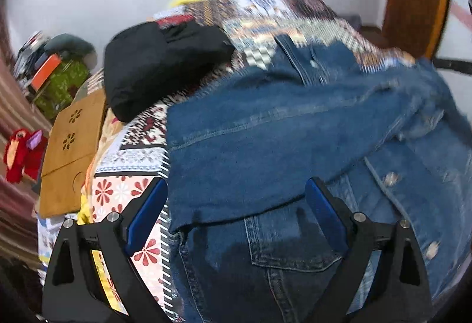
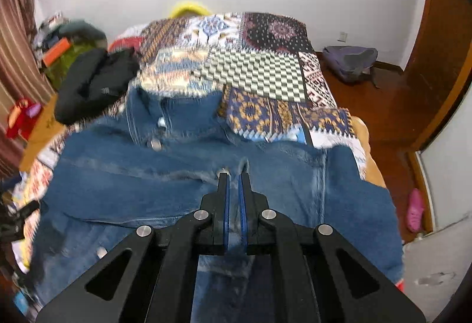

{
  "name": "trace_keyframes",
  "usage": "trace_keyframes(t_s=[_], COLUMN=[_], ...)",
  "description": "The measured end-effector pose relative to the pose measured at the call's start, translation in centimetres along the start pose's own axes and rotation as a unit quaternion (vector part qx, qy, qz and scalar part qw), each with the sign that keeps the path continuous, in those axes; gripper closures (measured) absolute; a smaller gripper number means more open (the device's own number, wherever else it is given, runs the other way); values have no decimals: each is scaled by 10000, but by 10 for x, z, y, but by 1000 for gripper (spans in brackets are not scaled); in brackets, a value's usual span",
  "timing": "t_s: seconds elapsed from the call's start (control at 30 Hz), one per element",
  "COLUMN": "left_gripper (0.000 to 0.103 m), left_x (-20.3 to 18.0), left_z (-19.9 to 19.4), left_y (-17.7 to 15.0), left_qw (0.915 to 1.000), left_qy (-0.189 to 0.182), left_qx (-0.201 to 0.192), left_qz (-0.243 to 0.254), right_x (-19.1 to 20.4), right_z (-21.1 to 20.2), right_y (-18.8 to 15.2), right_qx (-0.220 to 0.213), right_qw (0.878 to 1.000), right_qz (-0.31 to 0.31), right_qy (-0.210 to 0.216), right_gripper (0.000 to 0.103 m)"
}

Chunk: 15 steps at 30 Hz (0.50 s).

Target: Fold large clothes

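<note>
A blue denim jacket [image 1: 265,131] lies spread on a patchwork bedspread [image 1: 124,190], with one sleeve folded across its body. My left gripper [image 1: 236,199] is open above the jacket's near left edge. Its fingers straddle the sleeve's end without touching it. In the right wrist view the same jacket [image 2: 132,190] fills the near half of the bed. My right gripper [image 2: 233,175] is shut on a pinch of denim near the jacket's middle, and a small frayed bit of cloth stands up at its tips.
A black garment [image 1: 153,63] [image 2: 94,83] lies bunched at the bed's far left. A wooden board [image 1: 70,151] and a red toy [image 1: 20,154] sit beside the bed on the left. On the floor to the right are a grey backpack [image 2: 351,60] and a pink slipper [image 2: 416,210].
</note>
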<state>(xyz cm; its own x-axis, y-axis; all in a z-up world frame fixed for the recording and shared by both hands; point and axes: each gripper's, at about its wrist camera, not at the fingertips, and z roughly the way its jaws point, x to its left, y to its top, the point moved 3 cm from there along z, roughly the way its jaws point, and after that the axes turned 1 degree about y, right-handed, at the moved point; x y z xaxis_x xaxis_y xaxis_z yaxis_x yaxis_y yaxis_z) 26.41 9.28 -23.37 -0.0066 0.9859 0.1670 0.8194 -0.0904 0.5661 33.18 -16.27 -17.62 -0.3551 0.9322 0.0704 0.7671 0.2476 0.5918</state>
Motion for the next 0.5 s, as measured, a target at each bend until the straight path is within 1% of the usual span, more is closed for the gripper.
trace_keyframes(t_s=[0.1,0.2,0.27,0.37,0.43,0.5], left_gripper=[8,8,8,8,8,8], left_x=[-17,-42,-65,-94,-115,-134], left_z=[8,9,8,5,6,8], left_y=[1,13,26,42,50,57], left_qw=[9992,9973,9949,9912,9886,9861], left_qy=[-143,-409,-642,-848,-969,-1077], left_qx=[99,33,-57,-207,-244,-264], left_qz=[353,611,770,998,1130,1235], right_x=[9,11,8,-2,-11,-22], right_z=[0,-1,-1,-4,-10,-17], right_y=[-12,-20,-24,-29,-31,-34], right_qx=[217,246,282,296,248,184], right_qw=[9991,9986,9990,9995,9992,9984], right_qz=[-312,-372,-267,49,249,363], right_qy=[-176,-268,-209,-111,-183,-385], right_gripper=[97,96,94,92,91,88])
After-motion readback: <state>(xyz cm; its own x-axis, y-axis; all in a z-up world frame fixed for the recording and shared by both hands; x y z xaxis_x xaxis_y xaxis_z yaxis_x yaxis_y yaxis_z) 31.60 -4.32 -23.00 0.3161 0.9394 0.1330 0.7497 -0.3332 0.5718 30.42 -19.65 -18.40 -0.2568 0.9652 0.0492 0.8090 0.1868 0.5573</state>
